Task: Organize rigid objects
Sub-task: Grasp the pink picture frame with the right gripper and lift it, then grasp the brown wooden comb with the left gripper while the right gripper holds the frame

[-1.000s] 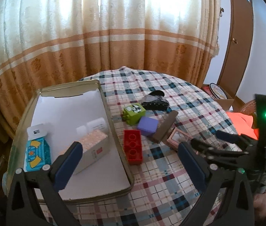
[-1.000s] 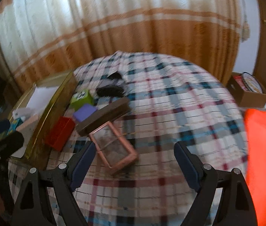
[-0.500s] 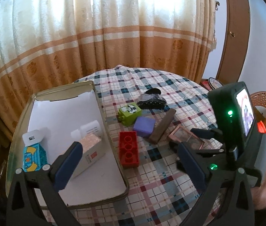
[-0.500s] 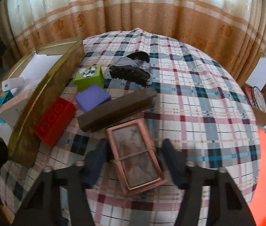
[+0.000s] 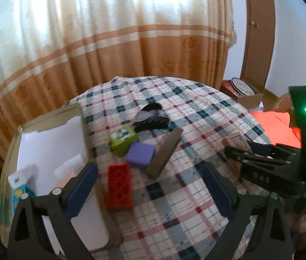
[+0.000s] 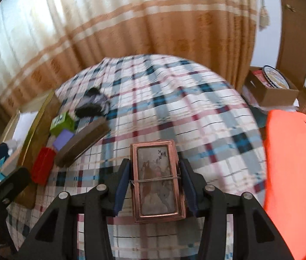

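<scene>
R gripper (image 6: 156, 186) jaws just closing, now clamped on pink tin (image 6: 157, 179), off cloth. L gripper (image 5: 148, 190) wide, empty. Keep tin level; carry to tray (image 5: 12, 151) w/o clipping rim.

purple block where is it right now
In the left wrist view the purple block lies on the plaid cloth, mid-frame, between the green cube and the brown bar, just behind the red brick.

a red brick (image 5: 119, 188), purple block (image 5: 140, 155) and green cube (image 5: 122, 138) lie on blue-and-maroon plaid cloth (image 5: 196, 112).
</scene>
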`<state>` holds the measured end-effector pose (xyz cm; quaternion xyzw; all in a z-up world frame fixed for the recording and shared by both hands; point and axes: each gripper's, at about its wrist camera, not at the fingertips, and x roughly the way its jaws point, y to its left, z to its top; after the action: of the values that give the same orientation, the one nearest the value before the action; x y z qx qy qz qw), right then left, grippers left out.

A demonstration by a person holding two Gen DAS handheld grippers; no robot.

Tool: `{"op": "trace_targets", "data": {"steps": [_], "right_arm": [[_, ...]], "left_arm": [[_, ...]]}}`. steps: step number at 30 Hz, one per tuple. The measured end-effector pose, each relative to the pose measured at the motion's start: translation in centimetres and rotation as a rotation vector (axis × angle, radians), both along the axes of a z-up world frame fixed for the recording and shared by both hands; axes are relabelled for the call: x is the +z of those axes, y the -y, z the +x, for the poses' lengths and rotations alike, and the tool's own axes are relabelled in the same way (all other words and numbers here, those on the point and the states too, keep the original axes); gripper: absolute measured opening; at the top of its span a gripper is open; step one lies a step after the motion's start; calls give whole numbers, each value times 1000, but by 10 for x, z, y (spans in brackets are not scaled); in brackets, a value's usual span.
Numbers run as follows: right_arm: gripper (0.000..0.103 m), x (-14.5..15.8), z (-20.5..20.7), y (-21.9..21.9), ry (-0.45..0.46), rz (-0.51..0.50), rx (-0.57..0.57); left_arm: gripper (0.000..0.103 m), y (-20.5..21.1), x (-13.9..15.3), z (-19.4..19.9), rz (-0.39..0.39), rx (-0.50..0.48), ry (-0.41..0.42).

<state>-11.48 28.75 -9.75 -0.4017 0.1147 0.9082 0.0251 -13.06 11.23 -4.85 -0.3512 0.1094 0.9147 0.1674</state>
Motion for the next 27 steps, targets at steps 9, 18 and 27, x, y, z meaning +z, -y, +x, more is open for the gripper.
{"op": "trace_targets", "data": {"steps": [9, 18, 27], "right_arm": [[49, 6, 17, -22, -43, -45, -69], [49, 19, 32, -33, -85, -69, -96], [49, 22, 32, -34, -88, -81, -99]], "left_arm": [[91, -49, -8, -28, -75, -84, 28], [80, -69, -33, -50, -113, -119, 118], [69, -73, -50, -61, -133, -114, 174]]}}
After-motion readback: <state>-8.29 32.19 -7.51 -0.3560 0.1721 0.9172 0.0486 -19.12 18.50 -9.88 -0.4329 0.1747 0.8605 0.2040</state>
